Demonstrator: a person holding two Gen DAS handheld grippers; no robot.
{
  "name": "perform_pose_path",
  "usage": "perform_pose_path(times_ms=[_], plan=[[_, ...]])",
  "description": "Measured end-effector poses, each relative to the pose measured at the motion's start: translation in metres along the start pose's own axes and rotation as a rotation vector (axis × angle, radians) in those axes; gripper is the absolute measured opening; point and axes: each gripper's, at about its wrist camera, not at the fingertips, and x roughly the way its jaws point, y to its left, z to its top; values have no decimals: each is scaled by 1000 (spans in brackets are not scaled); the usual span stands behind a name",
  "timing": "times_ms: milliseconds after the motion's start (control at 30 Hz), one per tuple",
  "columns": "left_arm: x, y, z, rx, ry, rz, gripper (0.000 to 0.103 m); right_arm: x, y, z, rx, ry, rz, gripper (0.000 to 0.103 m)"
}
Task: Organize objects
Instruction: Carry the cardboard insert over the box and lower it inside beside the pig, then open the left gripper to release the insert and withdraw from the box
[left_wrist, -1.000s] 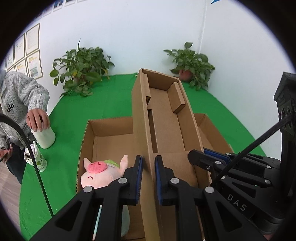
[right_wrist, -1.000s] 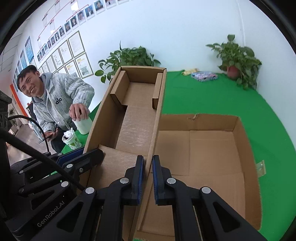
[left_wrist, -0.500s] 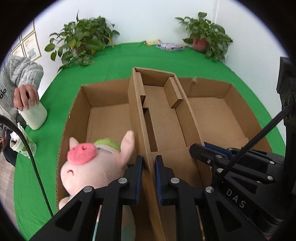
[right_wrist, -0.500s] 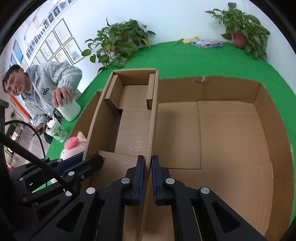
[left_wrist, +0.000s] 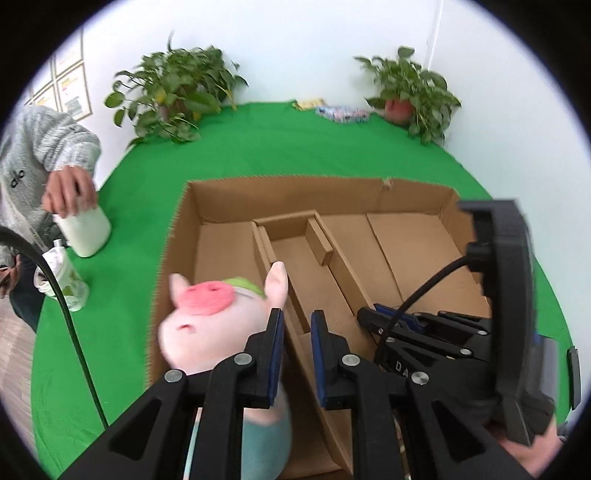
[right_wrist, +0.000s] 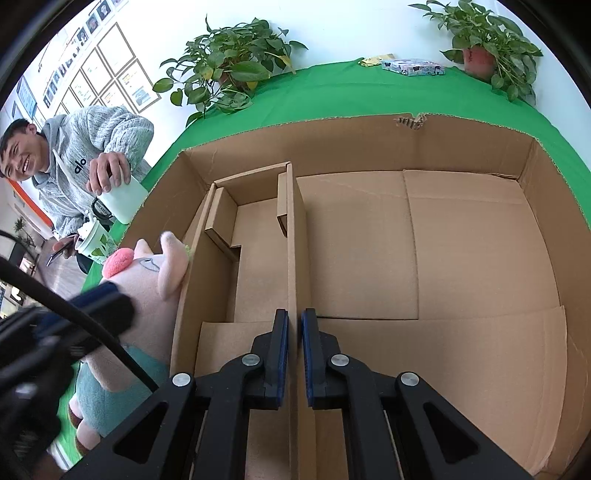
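Observation:
A long narrow cardboard insert (left_wrist: 306, 266) (right_wrist: 258, 251) lies inside the large open cardboard box (left_wrist: 295, 181) (right_wrist: 332, 125), left of its middle. My left gripper (left_wrist: 297, 321) is shut on the insert's left wall near its close end. My right gripper (right_wrist: 294, 321) is shut on the insert's right wall. A pink pig plush (left_wrist: 214, 317) (right_wrist: 147, 280) with a teal body is squeezed between the insert and the box's left wall, its head above the rim. In the right wrist view the left gripper's body is blurred beside the pig.
At the table's left edge a person rests a hand on a white jar (left_wrist: 86, 232) (right_wrist: 123, 199), with a paper cup (left_wrist: 66, 280) (right_wrist: 92, 240) beside it. Two potted plants (left_wrist: 177, 92) (left_wrist: 406, 88) and a colourful packet (left_wrist: 343, 112) stand at the back of the green cloth.
Both grippers have come down with the insert, which went from tilted up above the box to lying inside it. The pig has been pushed up against the box's left side.

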Motion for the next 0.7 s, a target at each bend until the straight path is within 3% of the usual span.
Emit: perform_pose_path(times_ms=[500,600,667,700], plan=[[-32,45,-30,-70,-41,31,15,-9,19,-18,-44,-8,-20,12],[-40,53,-37,-87,-61,26,26,-15,11,-19,-15,-16,-5,17],[-46,57,-42,-100,-88,22,38,-24,5,-19,-3,-30,0,27],[-49,59,-44,-103,-103,25,41,-30,2,-21,-1,-46,3,37]])
